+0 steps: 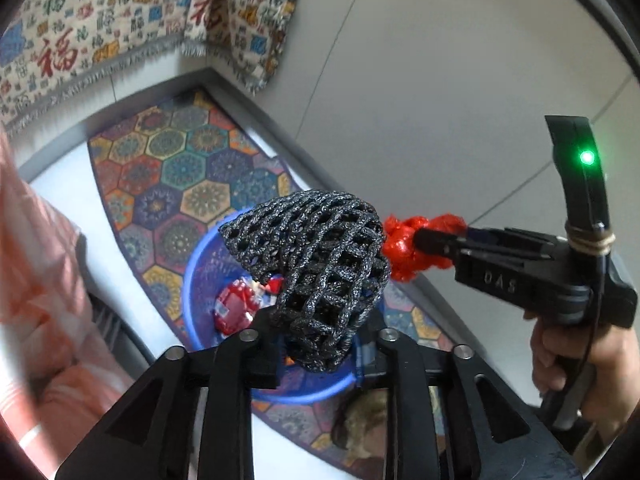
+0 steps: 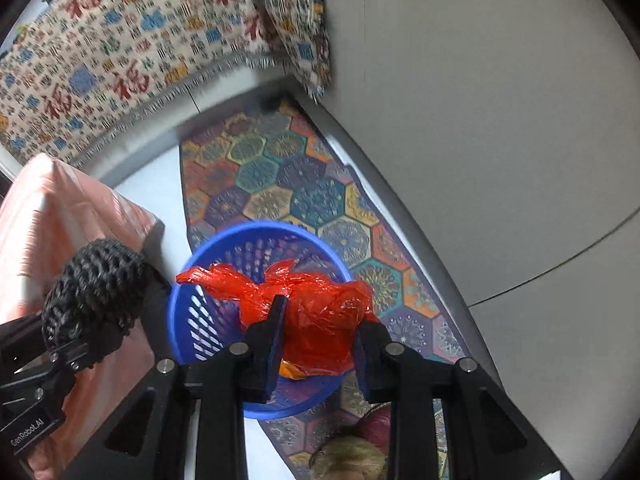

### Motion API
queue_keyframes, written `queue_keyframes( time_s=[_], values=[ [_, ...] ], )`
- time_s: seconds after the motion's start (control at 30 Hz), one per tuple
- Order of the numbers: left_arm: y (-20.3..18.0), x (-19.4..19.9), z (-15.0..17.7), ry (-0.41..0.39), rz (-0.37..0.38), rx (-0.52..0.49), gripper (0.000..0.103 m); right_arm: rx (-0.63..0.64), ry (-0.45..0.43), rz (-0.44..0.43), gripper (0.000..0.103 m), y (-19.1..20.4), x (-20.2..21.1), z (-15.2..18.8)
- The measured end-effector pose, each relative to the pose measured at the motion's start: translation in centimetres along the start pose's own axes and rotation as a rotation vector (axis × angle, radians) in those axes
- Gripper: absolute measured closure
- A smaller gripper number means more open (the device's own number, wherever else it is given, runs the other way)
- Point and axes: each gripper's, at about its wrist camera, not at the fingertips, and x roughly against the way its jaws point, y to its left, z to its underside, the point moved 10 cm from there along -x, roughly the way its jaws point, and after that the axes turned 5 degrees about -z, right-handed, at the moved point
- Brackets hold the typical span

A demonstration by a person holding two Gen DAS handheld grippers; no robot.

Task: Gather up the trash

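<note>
My left gripper is shut on a black foam net sleeve, which bulges up between its fingers. Right below stands a blue plastic basket with a red wrapper inside. At the right of that view my right gripper is shut on a crumpled red plastic bag. In the right wrist view the red bag fills the gap of my right gripper, over the blue basket. My left gripper with the net sleeve is just left of the basket's rim.
The basket stands on a hexagon-patterned rug along a grey wall. A fringed patterned cloth hangs behind. Pink striped fabric rises at the left. A hand holds the right gripper. A fuzzy slipper lies near the bottom.
</note>
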Motion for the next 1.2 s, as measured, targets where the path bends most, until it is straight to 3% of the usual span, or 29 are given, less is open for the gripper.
queue_keyframes(
  time_s=[0.07,0.1,0.2,0.43,0.6,0.7,0.77,0.8,0.83,0.87,0.9,1.13,1.2],
  values=[
    [-0.2,-1.4,-0.2,0.01,-0.005,0.007,0.063,-0.001,0.021,0.001,0.069,-0.5,-1.4,-0.1],
    [-0.2,-1.8,-0.2,0.015,-0.008,0.008,0.052,-0.01,0.024,-0.011,0.068,-0.5,-1.9,-0.1],
    [0.3,-2.8,-0.3,0.011,-0.015,0.025,0.038,-0.082,0.033,-0.102,0.052,-1.0,-3.4,-0.3],
    [1.1,-3.6,-0.9,0.001,-0.028,0.075,0.027,-0.2,0.055,-0.222,0.052,-1.9,-5.1,-0.2],
    [0.9,-2.9,-1.1,-0.012,-0.046,0.055,0.026,-0.217,0.014,-0.215,0.052,-2.2,-3.7,-0.6],
    [0.5,0.2,-1.3,-0.039,-0.065,0.06,0.024,-0.207,-0.042,-0.177,0.052,-2.7,-1.3,-1.0],
    [0.0,3.2,-1.5,-0.076,-0.08,0.046,0.016,-0.184,-0.091,-0.152,0.052,-2.7,1.4,-1.1],
    [-0.3,5.0,-1.6,-0.108,-0.096,0.037,0.006,-0.175,-0.109,-0.146,0.051,-2.7,2.7,-1.1],
    [-0.9,7.6,-1.5,-0.146,-0.115,0.02,0.0,-0.168,-0.13,-0.144,0.042,-2.5,4.4,-0.8],
    [-1.5,9.1,-1.2,-0.16,-0.127,0.0,0.0,-0.165,-0.145,-0.141,0.027,-2.3,5.9,-0.4],
    [-2.1,10.7,-0.6,-0.165,-0.142,-0.024,0.0,-0.159,-0.159,-0.135,0.022,-2.0,7.7,0.3],
    [-5.7,19.4,6.6,-0.184,-0.235,-0.046,0.0,-0.062,-0.22,-0.067,0.0,2.4,17.8,9.9],
    [-6.3,20.8,8.1,-0.179,-0.29,-0.065,0.0,-0.048,-0.243,-0.049,0.0,4.0,20.1,12.8]
  ],
)
